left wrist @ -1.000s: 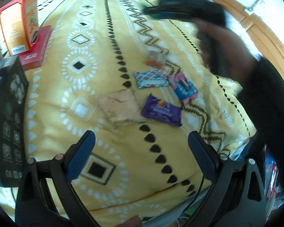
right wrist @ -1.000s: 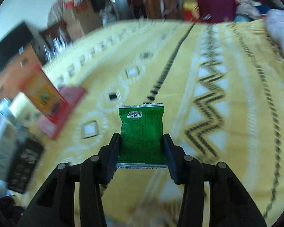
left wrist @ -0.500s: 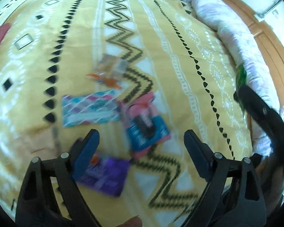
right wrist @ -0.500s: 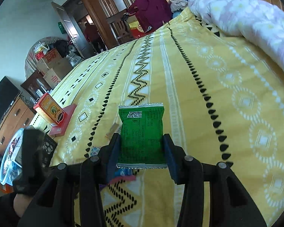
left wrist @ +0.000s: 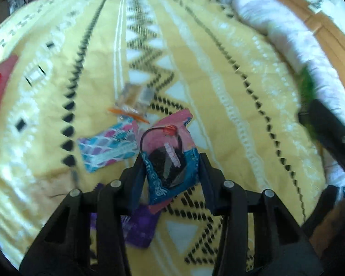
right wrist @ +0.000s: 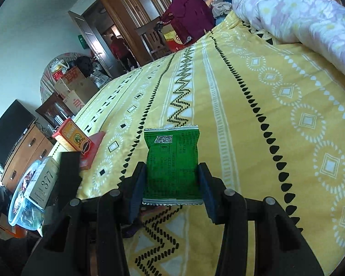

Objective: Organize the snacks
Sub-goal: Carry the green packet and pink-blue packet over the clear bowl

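Since the earlier frame the left gripper has travelled across the bed from the stacked boxes to the loose snacks, and its jaws have just been closing, so that they now stand narrow on either side of the pink and blue snack packet. The blue pads appear to press its two edges, though motion blur leaves that contact a little uncertain. This packet lies toward the bed's near edge, overlapping a pastel diamond-patterned packet beside it, with a purple packet under the gripper and a clear wrapper with orange trim farther in.

Meanwhile the right gripper has swung away from the side with the boxes and holds the green snack packet upright, clamped by its two side edges, raised above the yellow patterned bedcover. At the bed's left edge an orange box stands on a red box, and a rolled floral quilt lies along the far right edge.
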